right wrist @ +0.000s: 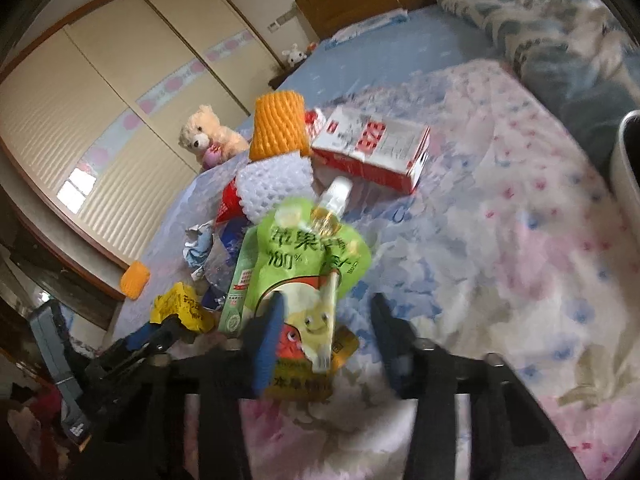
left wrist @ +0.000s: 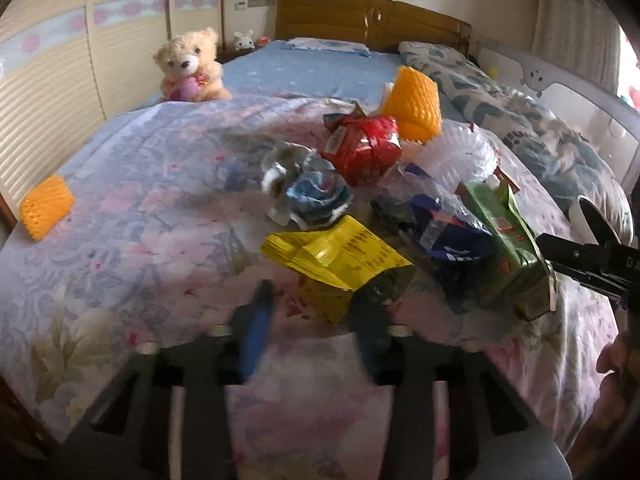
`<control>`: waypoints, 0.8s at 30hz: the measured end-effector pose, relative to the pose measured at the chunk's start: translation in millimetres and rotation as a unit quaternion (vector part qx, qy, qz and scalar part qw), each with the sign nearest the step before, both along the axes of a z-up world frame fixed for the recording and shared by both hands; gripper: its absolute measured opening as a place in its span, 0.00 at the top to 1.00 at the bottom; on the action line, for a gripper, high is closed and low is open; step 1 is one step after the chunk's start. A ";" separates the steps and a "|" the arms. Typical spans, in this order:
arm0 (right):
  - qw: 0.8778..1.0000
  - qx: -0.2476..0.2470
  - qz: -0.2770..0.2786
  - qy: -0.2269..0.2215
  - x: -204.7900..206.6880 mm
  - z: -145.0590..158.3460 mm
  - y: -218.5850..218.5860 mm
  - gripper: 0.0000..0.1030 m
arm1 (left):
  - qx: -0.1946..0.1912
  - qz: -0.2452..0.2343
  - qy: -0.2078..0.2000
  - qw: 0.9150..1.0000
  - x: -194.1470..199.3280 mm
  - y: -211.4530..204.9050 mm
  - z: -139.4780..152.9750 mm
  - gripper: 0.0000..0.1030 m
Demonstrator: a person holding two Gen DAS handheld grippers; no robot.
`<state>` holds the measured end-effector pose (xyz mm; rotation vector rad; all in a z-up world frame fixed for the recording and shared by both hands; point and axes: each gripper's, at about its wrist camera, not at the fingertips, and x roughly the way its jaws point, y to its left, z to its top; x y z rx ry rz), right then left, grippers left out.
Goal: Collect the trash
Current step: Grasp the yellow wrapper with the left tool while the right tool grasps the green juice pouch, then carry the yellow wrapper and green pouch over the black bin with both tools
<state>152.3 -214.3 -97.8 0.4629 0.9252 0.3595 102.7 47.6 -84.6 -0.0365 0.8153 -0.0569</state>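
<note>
Between the blue fingers of the right gripper [right wrist: 326, 330] a green juice pouch [right wrist: 304, 268] is framed; the jaws are spread wide, and the left finger seems to touch the pouch while the right one stands clear, so nothing is held yet. For a sound grip the jaws are best closed across the flat lower body of the pouch, well below the white spout [right wrist: 338, 194], since the thin foil is likely to buckle or slide if pinched at an edge.

The left gripper [left wrist: 316, 308] is likewise open, with the near corner of a yellow wrapper [left wrist: 340, 260] lying between its fingers but not pinched, as far as can be judged through the blur.

All of it lies on a flowered bedspread [right wrist: 520, 240]. Just beyond the pouch a white foam net [right wrist: 276, 184] and an orange foam net [right wrist: 278, 126] are stacked, with a red-and-white carton [right wrist: 372, 146] to their right. To the left, crumpled blue plastic [left wrist: 452, 232], a balled paper wad [left wrist: 308, 192] and a red wrapper [left wrist: 364, 146] crowd the pouch closely, so a neighbour may be dragged along. A second orange net [left wrist: 46, 206] lies far left, and a teddy bear [left wrist: 190, 66] sits at the far edge. A pale bin rim [right wrist: 628, 168] is seen at the right.
</note>
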 end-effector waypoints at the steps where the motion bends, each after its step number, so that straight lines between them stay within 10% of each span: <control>1: 1.000 0.008 0.003 -0.002 0.5 -1.1 -0.3 0.79 | -0.002 -0.004 0.002 1.000 0.5 -1.4 -0.9 0.90; 6: 1.000 -0.006 0.005 -0.010 -5.8 3.9 2.6 0.94 | -0.006 -0.016 -0.010 1.000 -8.1 -9.3 4.0 0.99; 24: 0.997 -0.030 -0.042 -0.055 -64.3 33.3 -48.2 0.97 | -0.023 -0.135 -0.052 0.989 -52.0 -82.8 47.0 0.99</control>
